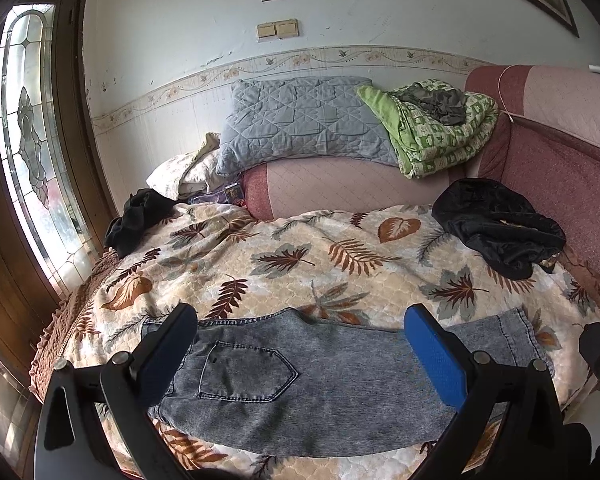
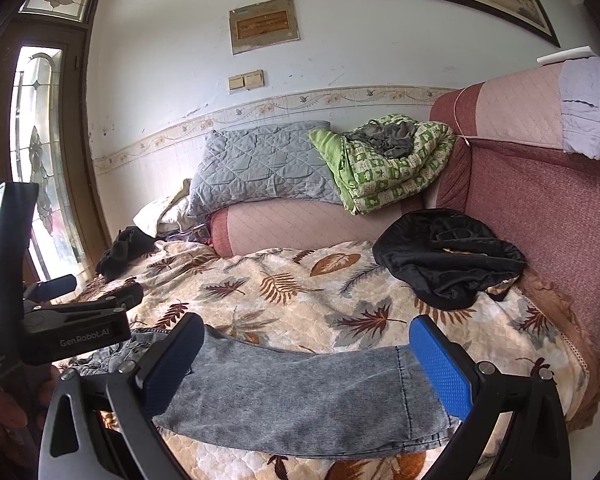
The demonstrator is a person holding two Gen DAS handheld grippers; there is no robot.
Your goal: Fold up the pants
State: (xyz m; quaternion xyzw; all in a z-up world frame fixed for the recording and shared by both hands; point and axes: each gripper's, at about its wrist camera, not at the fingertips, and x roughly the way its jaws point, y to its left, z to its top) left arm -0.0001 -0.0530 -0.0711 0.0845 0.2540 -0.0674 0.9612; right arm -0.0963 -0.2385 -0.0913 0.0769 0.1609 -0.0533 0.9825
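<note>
Grey denim pants (image 1: 300, 392) lie flat along the near edge of a leaf-print bedspread (image 1: 284, 264), folded lengthwise. The waist and a back pocket (image 1: 244, 376) are at the left; the leg hems (image 2: 416, 396) reach to the right. My left gripper (image 1: 300, 312) hovers open over the seat of the pants, nothing between its fingers. My right gripper (image 2: 308, 322) is open too, above the lower legs (image 2: 300, 392), its right pad (image 2: 440, 364) near the hem. In the right wrist view the left gripper (image 2: 108, 285) shows at the left, held by a hand (image 2: 0, 412).
A black garment (image 1: 496, 224) lies at the right by the red backrest (image 1: 560, 184), another black bundle (image 1: 140, 216) at the far left. A grey quilted pillow (image 1: 300, 120) and green blanket (image 1: 432, 128) sit on the far bolster. A glazed wooden door (image 1: 28, 140) stands left.
</note>
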